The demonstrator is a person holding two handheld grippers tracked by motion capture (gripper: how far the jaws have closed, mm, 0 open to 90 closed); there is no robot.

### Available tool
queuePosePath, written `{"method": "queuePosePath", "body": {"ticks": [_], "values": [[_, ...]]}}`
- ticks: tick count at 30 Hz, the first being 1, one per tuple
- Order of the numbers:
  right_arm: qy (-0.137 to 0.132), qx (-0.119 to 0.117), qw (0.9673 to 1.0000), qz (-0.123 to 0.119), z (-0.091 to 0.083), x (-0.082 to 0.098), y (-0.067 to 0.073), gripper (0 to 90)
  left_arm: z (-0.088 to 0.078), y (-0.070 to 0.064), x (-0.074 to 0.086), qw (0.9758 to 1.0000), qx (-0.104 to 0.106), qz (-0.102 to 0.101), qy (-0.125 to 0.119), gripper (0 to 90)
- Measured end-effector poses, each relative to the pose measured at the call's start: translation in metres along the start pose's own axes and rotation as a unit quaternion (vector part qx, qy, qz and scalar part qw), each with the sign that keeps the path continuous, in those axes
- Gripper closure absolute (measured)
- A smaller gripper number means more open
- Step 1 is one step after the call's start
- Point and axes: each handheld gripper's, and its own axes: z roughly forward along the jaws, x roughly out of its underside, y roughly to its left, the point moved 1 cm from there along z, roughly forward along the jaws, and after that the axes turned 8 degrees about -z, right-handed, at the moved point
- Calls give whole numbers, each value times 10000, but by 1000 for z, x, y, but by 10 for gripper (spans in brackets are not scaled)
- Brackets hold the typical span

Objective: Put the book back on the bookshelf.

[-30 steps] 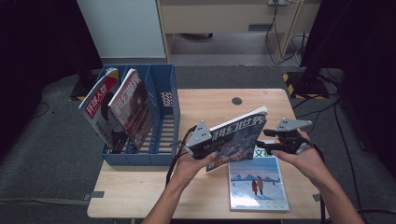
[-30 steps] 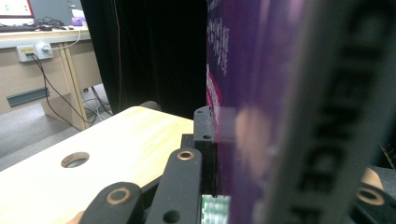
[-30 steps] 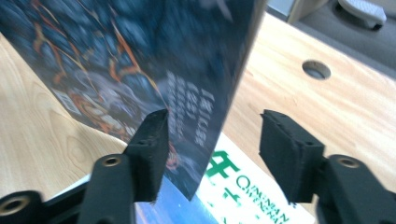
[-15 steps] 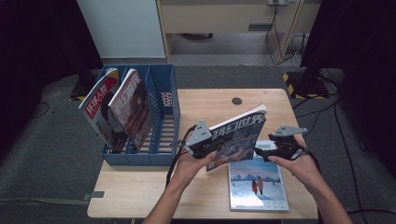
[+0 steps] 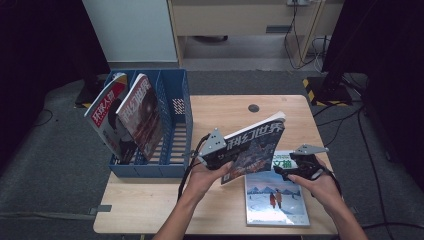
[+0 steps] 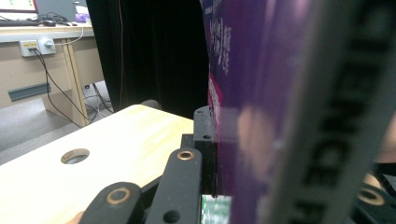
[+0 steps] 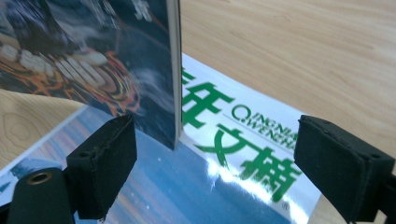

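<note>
A dark magazine (image 5: 252,148) is pinched upright by the left claw (image 5: 220,159) above the table (image 5: 150,210); beside it, the right claw (image 5: 287,172), just opened, is spread with nothing gripped.

Four magazines: one (image 5: 252,147) clamped in the left gripper (image 5: 216,155); one (image 5: 272,192) flat beneath the right gripper (image 5: 292,172); two (image 5: 127,117) upright left of both, in one blue rack (image 5: 172,165); two grippers.
</note>
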Motion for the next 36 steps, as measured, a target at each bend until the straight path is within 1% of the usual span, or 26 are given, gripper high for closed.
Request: {"method": "queuePosePath", "body": {"ticks": [1, 4, 6, 8, 11, 13, 14, 16, 17, 19, 21, 24, 27, 29, 32, 33, 36], "values": [[1, -11, 10000, 72, 0, 2, 0, 135, 0, 0, 0, 10000, -4, -15, -7, 822], [-29, -15, 9998, 176, 2, 9, 1, 131, 1, 0, 0, 10000, -19, -24, -18, 823], [-42, 6, 9999, 148, 3, 12, 1, 129, 2, 1, -1, 10000, -32, -68, -8, 823], [30, 15, 9999, 105, 3, 16, 3, 127, 2, 1, -2, 10000, -45, -75, 8, 824], [144, 57, 9999, -30, 4, 21, 9, 127, 4, 2, -5, 9999, -113, -103, 22, 824], [128, 32, 9999, -60, 3, 22, 11, 127, 4, 2, -7, 9999, -112, -112, 26, 824], [116, 33, 9999, 3, 3, 22, 13, 127, 4, 2, -8, 9999, -126, -94, 20, 824], [81, 45, 10000, 25, 0, 22, 14, 127, 4, 0, -12, 9999, -109, -54, 20, 824], [48, 59, 10000, 3, 0, 22, 13, 127, 3, 0, -14, 9999, -114, -42, -4, 825], [26, 96, 9999, 49, -2, 22, 12, 127, 2, 0, -19, 9999, -145, -24, -38, 825], [16, 141, 9999, 77, -3, 22, 11, 127, 0, 1, -22, 9998, -139, -70, -96, 825], [1, 171, 9998, 136, -5, 23, 9, 127, -4, 2, -29, 9997, -151, -64, -153, 825], [-28, 217, 9996, 191, -7, 24, 9, 127, -8, 1, -34, 9997, -187, -1, -146, 825], [-17, 234, 9996, 163, -7, 24, 8, 127, -11, 2, -37, 9997, -216, 34, -136, 825], [-9, 248, 9994, 222, -7, 25, 7, 127, -14, 3, -40, 9996, -256, 41, -146, 825], [-10, 247, 9995, 173, -7, 25, 7, 128, -15, 3, -41, 9995, -261, 50, -147, 825], [-6, 245, 9995, 193, -6, 25, 7, 128, -20, 5, -43, 9994, -297, 52, -175, 825]]}}
